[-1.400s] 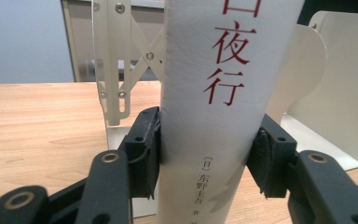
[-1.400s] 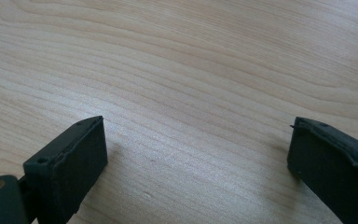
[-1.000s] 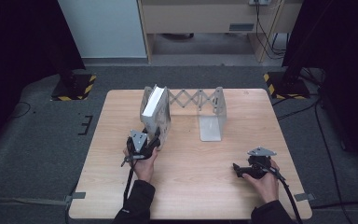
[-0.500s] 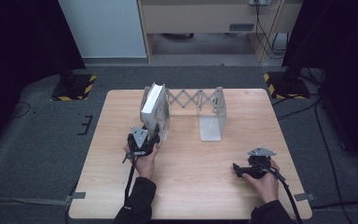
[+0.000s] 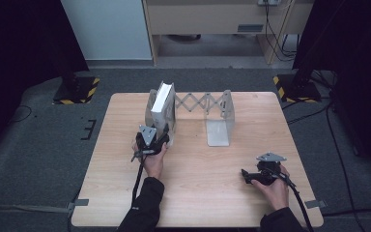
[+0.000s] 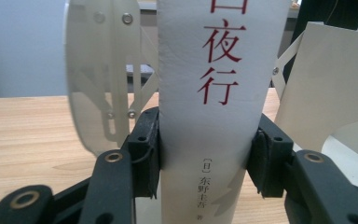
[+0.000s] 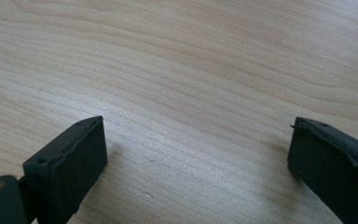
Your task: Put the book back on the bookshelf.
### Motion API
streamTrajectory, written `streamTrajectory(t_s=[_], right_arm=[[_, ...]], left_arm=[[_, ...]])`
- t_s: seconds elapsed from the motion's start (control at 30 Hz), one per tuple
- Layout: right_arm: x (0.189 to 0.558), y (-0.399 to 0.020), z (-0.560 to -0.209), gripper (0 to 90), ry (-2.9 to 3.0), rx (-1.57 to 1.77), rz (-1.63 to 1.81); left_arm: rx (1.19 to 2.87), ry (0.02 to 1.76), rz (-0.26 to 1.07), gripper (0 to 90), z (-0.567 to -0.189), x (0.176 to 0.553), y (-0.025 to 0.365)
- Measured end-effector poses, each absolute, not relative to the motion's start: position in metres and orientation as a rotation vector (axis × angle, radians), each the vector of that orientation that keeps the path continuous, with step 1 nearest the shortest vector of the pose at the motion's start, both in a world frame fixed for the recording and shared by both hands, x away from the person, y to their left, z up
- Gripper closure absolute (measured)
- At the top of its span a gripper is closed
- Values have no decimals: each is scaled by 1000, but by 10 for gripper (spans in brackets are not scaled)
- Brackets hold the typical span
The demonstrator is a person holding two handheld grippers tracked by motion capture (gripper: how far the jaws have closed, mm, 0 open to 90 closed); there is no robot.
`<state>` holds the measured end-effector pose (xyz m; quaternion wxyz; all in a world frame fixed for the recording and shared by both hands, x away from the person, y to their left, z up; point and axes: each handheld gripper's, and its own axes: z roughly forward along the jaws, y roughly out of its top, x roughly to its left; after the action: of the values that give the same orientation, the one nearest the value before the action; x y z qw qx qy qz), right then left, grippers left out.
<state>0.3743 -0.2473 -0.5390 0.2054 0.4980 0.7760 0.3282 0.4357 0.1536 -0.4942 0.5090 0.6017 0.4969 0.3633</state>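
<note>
A white book (image 5: 163, 104) with red characters on its spine (image 6: 209, 93) stands upright at the left end of a white expandable book rack (image 5: 199, 103), next to the rack's left panel (image 6: 100, 70). My left gripper (image 5: 162, 135) (image 6: 207, 144) is shut on the lower spine, one pad on each side, and its jaws have just been opening slightly with the book still between them. My right gripper (image 5: 245, 174) (image 7: 198, 149) rests low over the bare tabletop at the front right, open, with nothing between its fingers.
The rack's right panel (image 5: 224, 113) stands on a flat base plate (image 5: 218, 135) mid-table. The wooden table (image 5: 198, 193) has open room in front of the rack. Dark floor and stand bases with yellow-black stripes (image 5: 79, 92) surround the table.
My left gripper and the book have edged slightly away from the person, into the rack, and the book stands a little more upright. The right gripper has not moved.
</note>
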Motion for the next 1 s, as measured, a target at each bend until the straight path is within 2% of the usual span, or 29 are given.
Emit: streamTrajectory(t_s=[0.33, 0.47, 1.0], right_arm=[[374, -247, -539, 49, 2163, 1389, 915], [374, -247, -539, 49, 2162, 1390, 915], [374, -247, -539, 48, 2163, 1388, 915]], left_arm=[[1503, 1148, 796, 476, -504, 417, 163], [1524, 1153, 766, 528, -511, 414, 168], [1550, 1145, 717, 560, -506, 422, 151]])
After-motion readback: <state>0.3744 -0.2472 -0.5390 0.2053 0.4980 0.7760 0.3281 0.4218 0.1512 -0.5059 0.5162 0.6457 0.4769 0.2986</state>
